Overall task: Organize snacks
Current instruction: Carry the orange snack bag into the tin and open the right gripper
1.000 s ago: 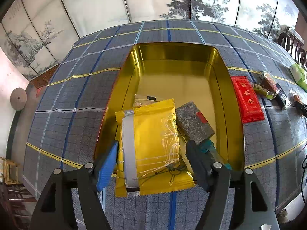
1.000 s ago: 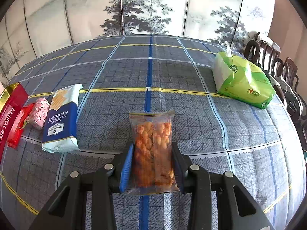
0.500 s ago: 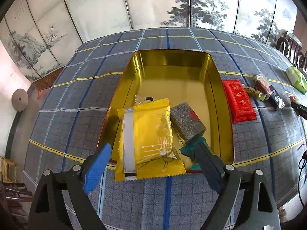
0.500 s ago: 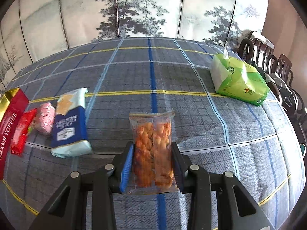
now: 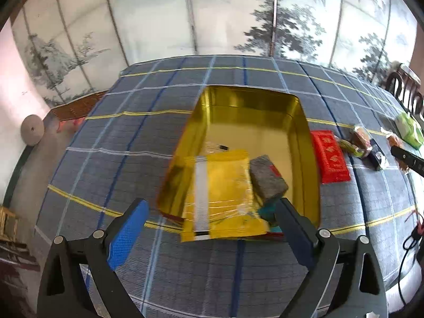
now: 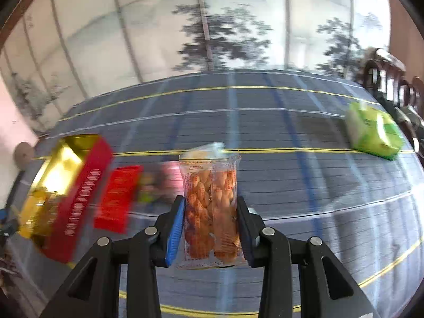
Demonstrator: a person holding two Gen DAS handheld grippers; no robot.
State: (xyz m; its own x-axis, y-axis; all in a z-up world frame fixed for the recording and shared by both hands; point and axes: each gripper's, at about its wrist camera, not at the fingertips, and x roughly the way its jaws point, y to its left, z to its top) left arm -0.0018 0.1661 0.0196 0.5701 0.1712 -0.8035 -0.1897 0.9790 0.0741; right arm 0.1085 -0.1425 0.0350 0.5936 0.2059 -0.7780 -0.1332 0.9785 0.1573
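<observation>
A gold tin (image 5: 307,143) stands open on the plaid tablecloth. In it a yellow snack packet (image 5: 225,193) lies over the near rim, beside a grey wrapped block (image 5: 267,180). My left gripper (image 5: 209,230) is open and empty, just short of the tin's near edge. My right gripper (image 6: 210,225) is shut on a clear bag of brown twisted crackers (image 6: 210,198) and holds it upright above the table. In the right wrist view the tin (image 6: 61,164) with its red side (image 6: 79,206) is at the left.
A red packet (image 5: 330,156) and several small wrapped snacks (image 5: 360,140) lie right of the tin. The red packet (image 6: 116,198) also shows blurred in the right wrist view. A green tissue pack (image 6: 373,132) lies far right near wooden chairs (image 6: 392,79). A painted screen stands behind the table.
My left gripper has drawn back from the tin and opened wider, leaving the yellow packet. My right gripper has lifted the cracker bag and swung left toward the tin.
</observation>
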